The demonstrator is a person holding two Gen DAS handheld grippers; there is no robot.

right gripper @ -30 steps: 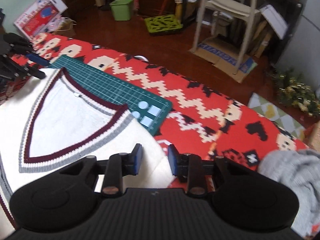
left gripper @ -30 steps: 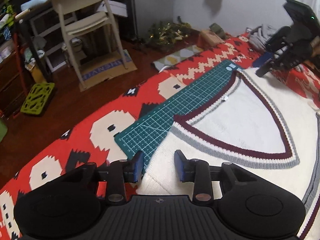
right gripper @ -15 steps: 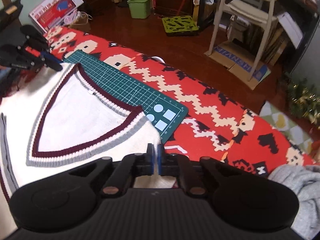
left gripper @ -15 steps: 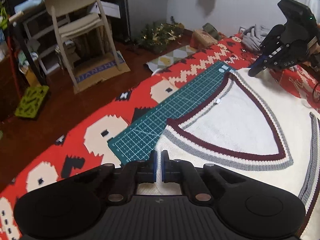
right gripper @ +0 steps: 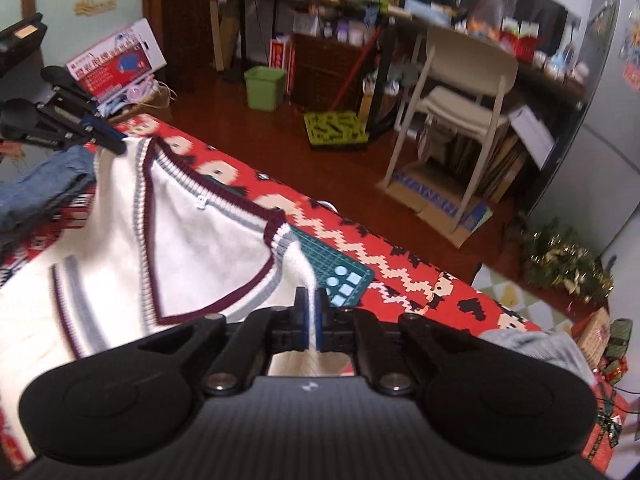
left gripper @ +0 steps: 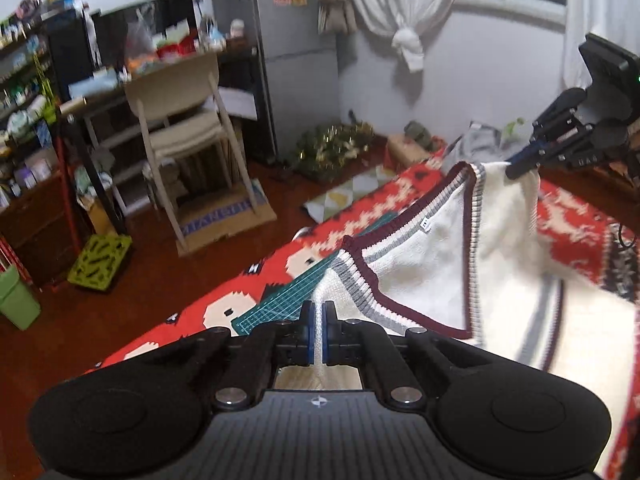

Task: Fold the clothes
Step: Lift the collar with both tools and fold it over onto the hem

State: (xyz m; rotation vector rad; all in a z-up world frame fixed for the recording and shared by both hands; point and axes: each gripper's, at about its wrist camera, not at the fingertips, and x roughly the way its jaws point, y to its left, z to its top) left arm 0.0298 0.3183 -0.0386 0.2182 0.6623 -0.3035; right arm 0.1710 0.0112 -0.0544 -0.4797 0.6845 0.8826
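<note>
a big red blanket [left gripper: 276, 256] with white and black shapes fills the middle of both pictures and runs from lower left to upper right. on top of it is my white sweater [left gripper: 432, 264], the thing i am folding. it has dark red and grey stripes around a v neck. in the left picture the sweater sits in the middle and right, and its top edge is held up off the blanket while the rest hangs down.

a white chair [right gripper: 452, 104] stands in the upper right of the right picture, on a brown floor [right gripper: 328, 160].

a green cutting mat [right gripper: 340, 268] peeks out from under the sweater, just above my right tongs.

my left tongs [left gripper: 318, 334] are at the bottom middle of the left picture. they are pinched tight on one shoulder of the sweater. my right tongs [right gripper: 311, 326] are at the bottom middle of the right picture, pinched tight on the other shoulder.

a tiny white tag [left gripper: 425, 223] sits inside the neck.
</note>
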